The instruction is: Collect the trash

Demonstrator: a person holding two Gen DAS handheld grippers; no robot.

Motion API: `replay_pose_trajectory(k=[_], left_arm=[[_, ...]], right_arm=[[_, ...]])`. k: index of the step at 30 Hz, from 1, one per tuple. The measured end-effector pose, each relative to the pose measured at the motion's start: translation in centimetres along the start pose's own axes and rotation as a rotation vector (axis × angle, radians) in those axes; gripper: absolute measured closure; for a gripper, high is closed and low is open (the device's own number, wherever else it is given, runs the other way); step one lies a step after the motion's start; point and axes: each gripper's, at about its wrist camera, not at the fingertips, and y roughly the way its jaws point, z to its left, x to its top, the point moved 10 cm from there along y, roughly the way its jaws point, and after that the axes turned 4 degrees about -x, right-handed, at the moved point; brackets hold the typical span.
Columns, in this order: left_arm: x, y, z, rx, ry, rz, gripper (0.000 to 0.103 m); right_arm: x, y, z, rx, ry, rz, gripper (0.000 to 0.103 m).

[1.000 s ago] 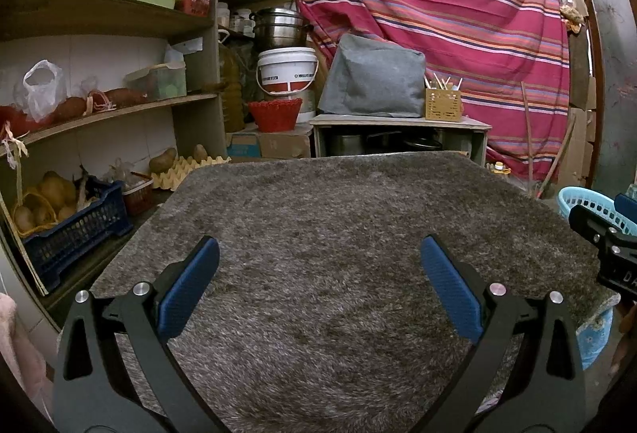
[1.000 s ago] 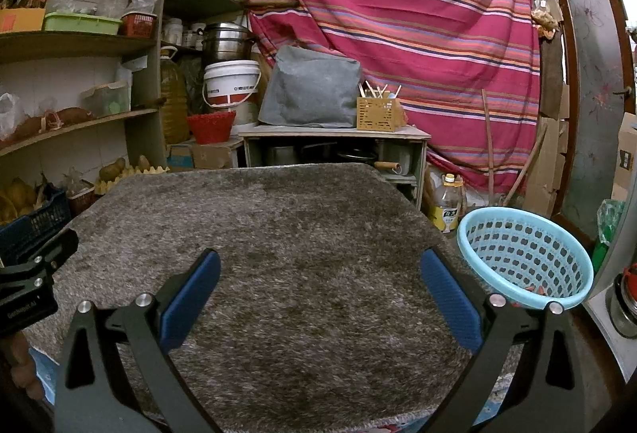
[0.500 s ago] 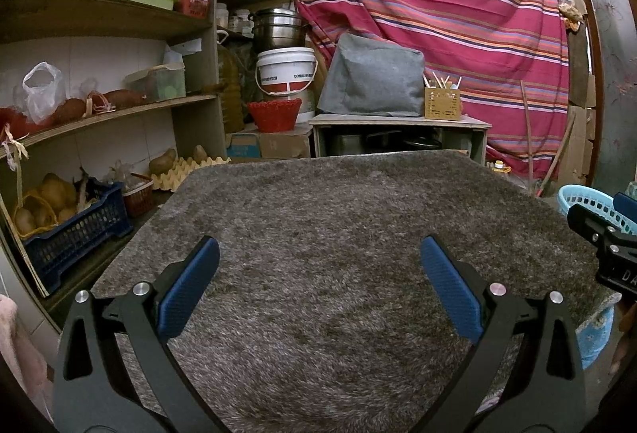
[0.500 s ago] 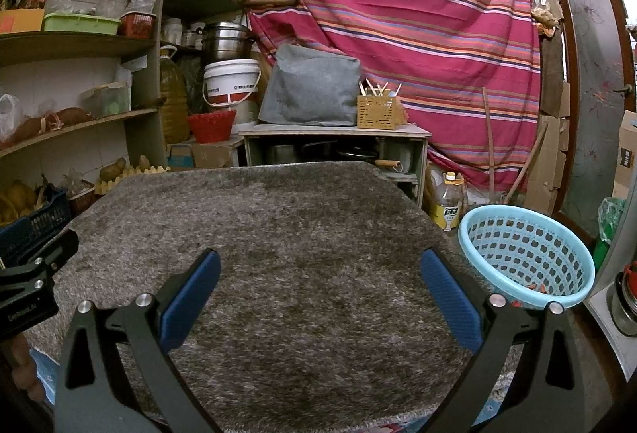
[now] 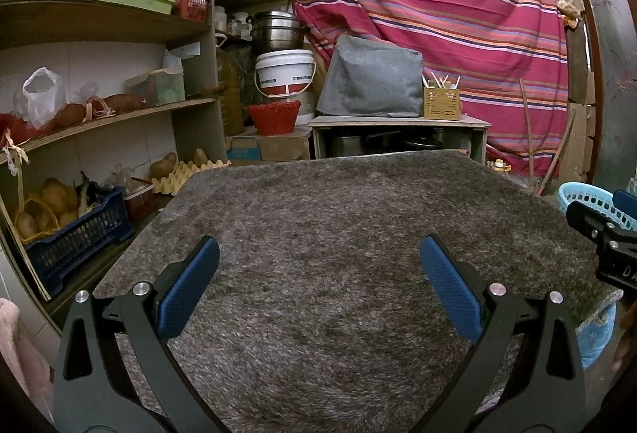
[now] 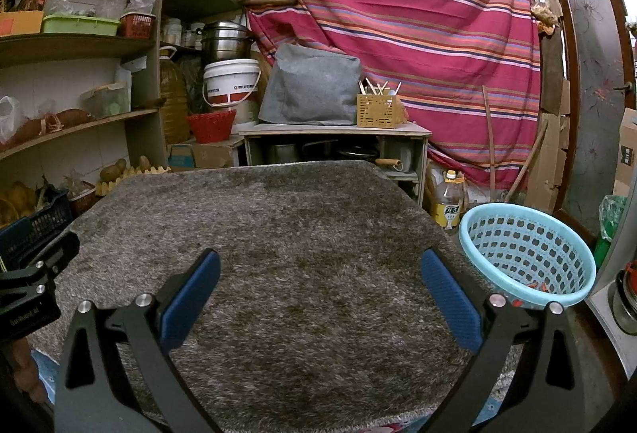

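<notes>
Jaws wide apart on both: left gripper (image 5: pixel 318 257) and right gripper (image 6: pixel 320 261) over grey rug (image 6: pixel 302 234), gripping nothing. Blue basket (image 6: pixel 525 253) right of rug.

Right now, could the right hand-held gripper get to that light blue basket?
Probably yes: the right hand-held gripper is open and empty, and the light blue basket stands just beside the rug's right edge with nothing between them.

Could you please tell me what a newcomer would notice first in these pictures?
A shaggy grey-brown carpet covers the table and fills the foreground, with both open claws, left claw and right claw, above it. Behind hangs a large red striped cloth. A light blue perforated plastic basket sits off the table's right edge.
</notes>
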Motion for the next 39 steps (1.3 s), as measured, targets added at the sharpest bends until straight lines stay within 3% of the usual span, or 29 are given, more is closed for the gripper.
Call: replay_pose_trajectory(k=[39], left_arm=[[0.9,-0.3,0.7,0.001,0.009,-0.015,0.005]], right_arm=[[-0.1,0.1,0.3,-0.009,0.001,-0.004,0.004]])
